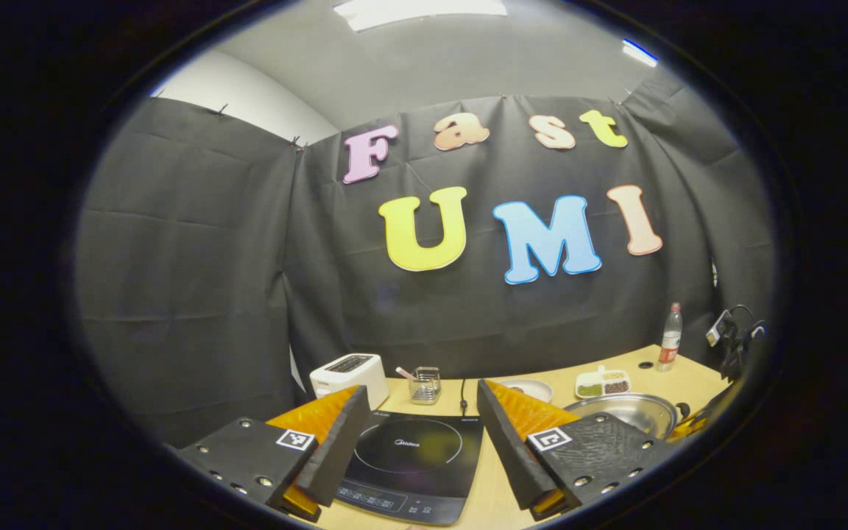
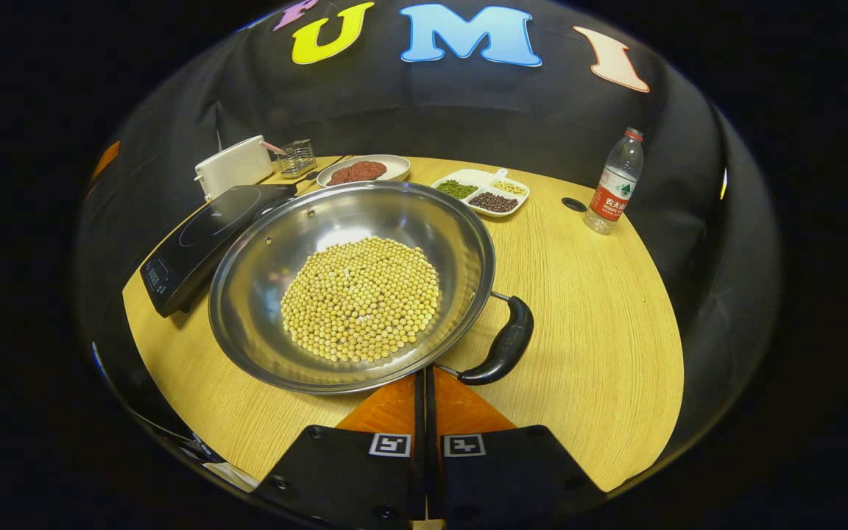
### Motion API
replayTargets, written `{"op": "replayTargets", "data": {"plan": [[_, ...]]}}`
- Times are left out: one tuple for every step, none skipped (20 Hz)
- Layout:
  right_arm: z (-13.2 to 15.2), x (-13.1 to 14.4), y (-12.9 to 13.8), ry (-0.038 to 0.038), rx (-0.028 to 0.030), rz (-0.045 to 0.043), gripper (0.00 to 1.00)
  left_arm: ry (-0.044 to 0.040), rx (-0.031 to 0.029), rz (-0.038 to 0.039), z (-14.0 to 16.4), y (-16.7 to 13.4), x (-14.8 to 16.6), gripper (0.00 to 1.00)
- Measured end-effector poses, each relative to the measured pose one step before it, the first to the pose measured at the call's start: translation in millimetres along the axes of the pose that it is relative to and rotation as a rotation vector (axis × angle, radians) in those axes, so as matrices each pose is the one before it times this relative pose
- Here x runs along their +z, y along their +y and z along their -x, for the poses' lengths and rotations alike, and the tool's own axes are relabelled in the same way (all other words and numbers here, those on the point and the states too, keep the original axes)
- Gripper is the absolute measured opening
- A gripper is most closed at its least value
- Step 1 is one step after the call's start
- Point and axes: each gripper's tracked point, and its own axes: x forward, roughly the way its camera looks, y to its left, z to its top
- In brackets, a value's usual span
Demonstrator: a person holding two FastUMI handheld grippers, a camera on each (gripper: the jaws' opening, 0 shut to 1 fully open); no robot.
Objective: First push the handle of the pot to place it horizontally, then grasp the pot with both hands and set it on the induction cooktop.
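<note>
We hold the right gripper (image 2: 424, 379) with its fingers pressed together, tips at the rim of the pot (image 2: 350, 283) just beside its black handle (image 2: 501, 344), while the left gripper (image 1: 418, 427) hangs spread wide above the induction cooktop (image 1: 413, 464). The pot sits on the wooden table (image 2: 578, 294) just right of the cooktop, heaped with loose soybeans (image 2: 361, 298). If we push too sharply, the tips may slip off the curved handle, or the pot may jolt and scatter beans.

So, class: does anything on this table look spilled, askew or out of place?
Nothing is spilled: the beans sit inside the pot. The pot stands beside the induction cooktop, not on it, and its black handle points off at a slant.
</note>
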Motion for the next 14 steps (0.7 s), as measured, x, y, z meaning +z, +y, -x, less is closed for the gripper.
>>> {"op": "replayTargets", "data": {"plan": [[-1.39, 2.41, -2.96, -0.00319, -0.00766, 0.00075, 0.02, 0.00333, 0.00369, -0.00003, -0.2, -0.5, -1.43, 0.87], [-1.41, 1.41, -3.53, -0.00393, -0.00919, -0.0035, 0.02, 0.0015, 0.00346, 0.00077, -1.72, -0.88, -0.15, 0.87], [-1.86, 2.16, -1.74, -0.00143, -0.00379, -0.00738, 0.02, 0.00123, 0.00406, -0.00013, -0.38, -1.01, -0.08, 0.87], [-2.99, 1.27, -1.86, -0.00063, -0.00261, -0.0067, 0.02, 0.00139, 0.00281, 0.0, -0.94, -0.84, 0.3, 0.87], [-1.81, 2.67, -2.43, -0.00134, -0.00341, -0.0049, 0.02, 0.00159, 0.00199, 0.00007, 1.01, -0.99, -1.89, 0.87], [-1.31, 1.93, -2.92, -0.00186, -0.00375, -0.00456, 0.02, 0.00228, 0.00209, -0.00099, -0.69, -1.16, 0.23, 0.87], [-2.59, 1.87, -3.63, -0.00115, -0.0063, -0.0069, 0.02, 0.00215, 0.0026, -0.00178, -0.54, -1.72, -1.37, 0.87], [-1.5, 1.46, -3.65, 0.00039, -0.0061, -0.0118, 0.02, 0.00125, 0.00211, -0.00143, -1.11, -1.78, -0.69, 0.89], [-2.52, 2.69, -3.39, -0.00042, -0.006, -0.01609, 0.02, 0.00128, 0.00132, -0.00085, -0.53, -2.06, -1.68, 0.89], [-2.19, 2.28, -2.28, 0.00029, -0.00322, -0.01513, 0.02, 0.00205, 0.00129, -0.00164, -0.1, -1.03, -0.27, 0.89], [-2.49, 3.51, -2.13, -0.0004, -0.00312, -0.01181, 0.02, 0.00225, 0.00053, -0.00154, 0.34, -1.03, -2.17, 0.89], [-2.28, 1.08, -2.77, -0.00233, -0.00287, -0.00703, 0.02, 0.00456, -0.00146, -0.00036, -0.88, -1.76, -1.71, 0.87], [-1.07, 1.88, -2.17, -0.00283, -0.00476, -0.00133, 0.02, 0.00433, -0.0024, 0.00262, -0.38, -1.23, -1.56, 0.87], [-1.74, 1.69, -2.54, -0.00216, -0.00851, 0.00206, 0.02, 0.00431, -0.00191, 0.00269, -1.23, -1.56, -1.45, 0.87]]}}
